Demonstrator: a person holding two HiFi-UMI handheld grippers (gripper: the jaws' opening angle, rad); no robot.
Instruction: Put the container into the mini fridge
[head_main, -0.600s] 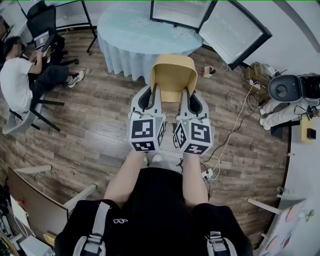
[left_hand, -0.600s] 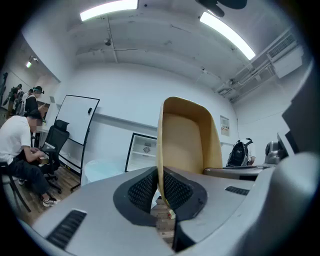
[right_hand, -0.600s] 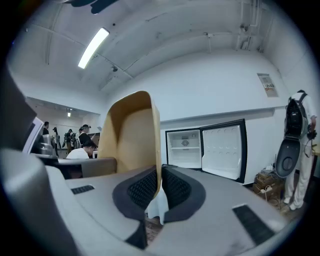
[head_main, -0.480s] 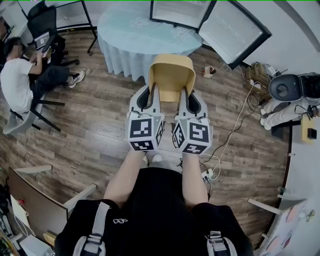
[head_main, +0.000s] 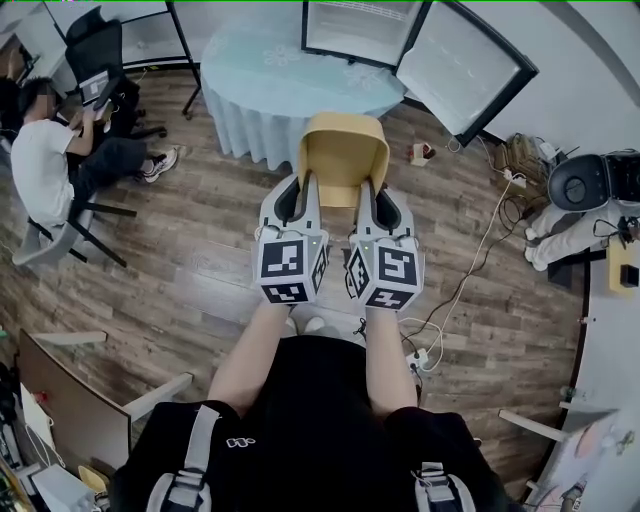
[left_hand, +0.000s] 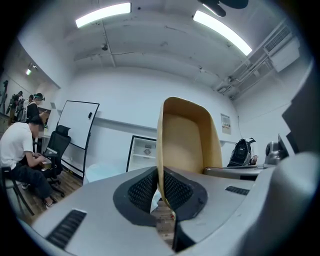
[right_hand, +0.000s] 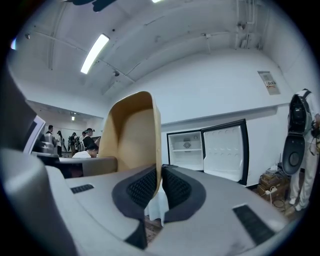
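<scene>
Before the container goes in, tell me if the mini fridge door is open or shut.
Open: the door stands swung aside and the mini fridge shows its white shelves.

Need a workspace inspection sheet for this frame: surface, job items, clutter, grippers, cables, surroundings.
Surface: round table under pale cloth, on wood floor.
Job's things: tan container held up off the floor; mini fridge beyond the table, door open.
Clutter: boxes by the right wall.
Grippers: left gripper and right gripper each shut on a container wall.
Cables: white cable, power strip on floor.
Surroundings: seated person at left.
</scene>
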